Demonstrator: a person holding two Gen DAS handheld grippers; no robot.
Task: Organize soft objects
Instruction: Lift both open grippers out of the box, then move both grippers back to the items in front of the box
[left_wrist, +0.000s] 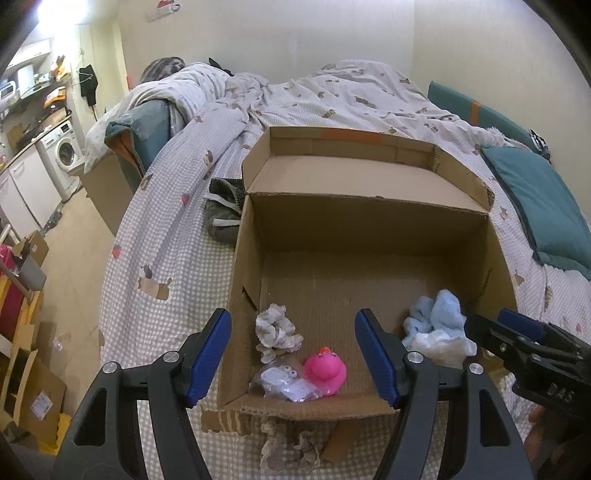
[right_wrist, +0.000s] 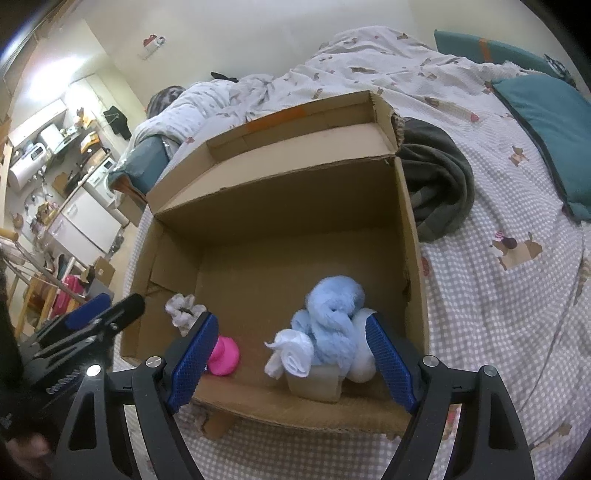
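Observation:
An open cardboard box (left_wrist: 369, 218) (right_wrist: 280, 206) stands on the bed. Inside near its front wall lie a grey-white scrunchie (left_wrist: 275, 332) (right_wrist: 183, 308), a pink rubber duck (left_wrist: 327, 371) (right_wrist: 223, 354), a clear plastic bag (left_wrist: 286, 384) with small white items, and a light blue plush with white cloths (left_wrist: 439, 325) (right_wrist: 328, 325). My left gripper (left_wrist: 295, 362) is open and empty above the box's front left corner. My right gripper (right_wrist: 288, 358) is open and empty, its blue pads either side of the blue plush; it also shows in the left wrist view (left_wrist: 517, 332).
A checked bedsheet with dog prints (right_wrist: 498, 295) covers the bed, with a rumpled duvet (left_wrist: 332, 92) behind. A dark grey garment (right_wrist: 439, 184) (left_wrist: 221, 210) lies beside the box. A teal pillow (left_wrist: 543, 203) (right_wrist: 554, 122) lies right. Washing machine (left_wrist: 62, 151) and clutter stand left.

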